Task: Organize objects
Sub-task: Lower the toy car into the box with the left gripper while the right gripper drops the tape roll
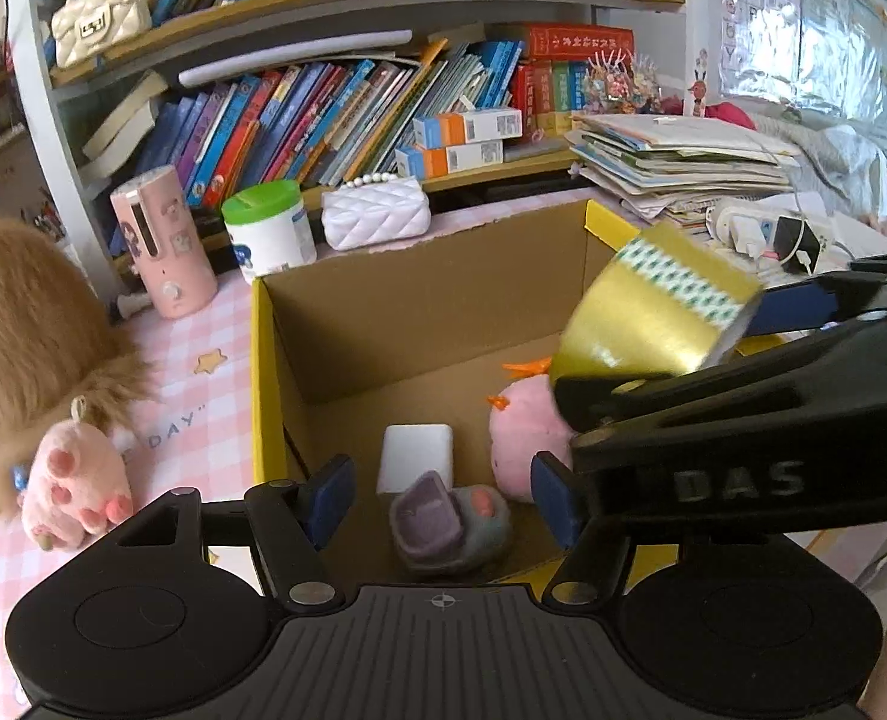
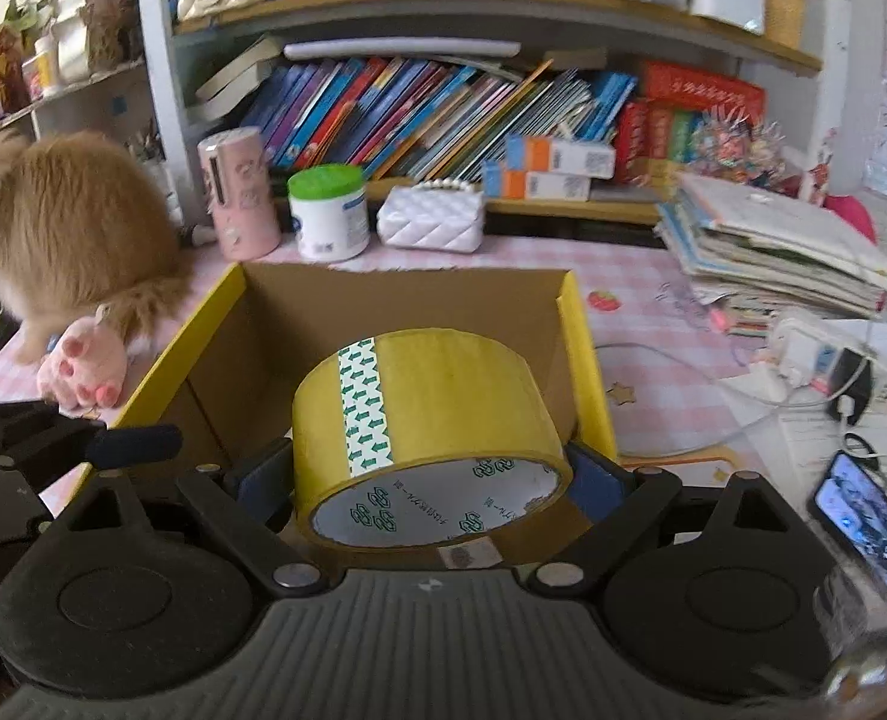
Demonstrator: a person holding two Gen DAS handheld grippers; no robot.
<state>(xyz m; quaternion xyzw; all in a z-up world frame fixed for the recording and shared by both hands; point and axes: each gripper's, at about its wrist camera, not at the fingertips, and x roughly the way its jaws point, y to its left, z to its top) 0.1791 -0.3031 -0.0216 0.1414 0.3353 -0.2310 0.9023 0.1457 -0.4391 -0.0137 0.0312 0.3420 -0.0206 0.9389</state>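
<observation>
1. The right tool (image 2: 431, 474) is clamped on a roll of yellow tape (image 2: 425, 420), one blue pad on each side of the roll; its white core faces the camera and a green-and-white arrow strip runs across the outside.
2. From the left wrist view the same tape (image 1: 653, 312) hangs in the air over the right side of the cardboard box (image 1: 407, 300), held from the right.
3. The left tool (image 1: 443, 495) is spread apart and grips nothing; its blue pads (image 1: 330, 495) sit just above the near edge of the box.
4. Inside the box lie a purple-grey plush slipper (image 1: 449, 525) nearest the camera, a small white block (image 1: 416, 459) just behind it, and a pink plush toy (image 1: 527, 432) with orange bits to the right.
5. The box has yellow outer walls and rests on a pink checked surface (image 1: 203, 396).
6. Left of the box, a pink paw plush (image 1: 74, 480) lies on the surface, touching a tan furry animal (image 1: 29, 324); whether this is a pet or a toy I cannot tell.
7. Behind the box stand a pink cylinder (image 1: 164, 246), a white tub with a green lid (image 1: 269, 231) and a white quilted purse (image 1: 376, 213).
8. To the right, a stack of papers (image 2: 773, 246), a charger with cables (image 2: 803, 354) and a phone (image 2: 869, 510) lie on the surface.
9. Farthest back, a bookshelf (image 2: 443, 114) is packed with leaning books.
</observation>
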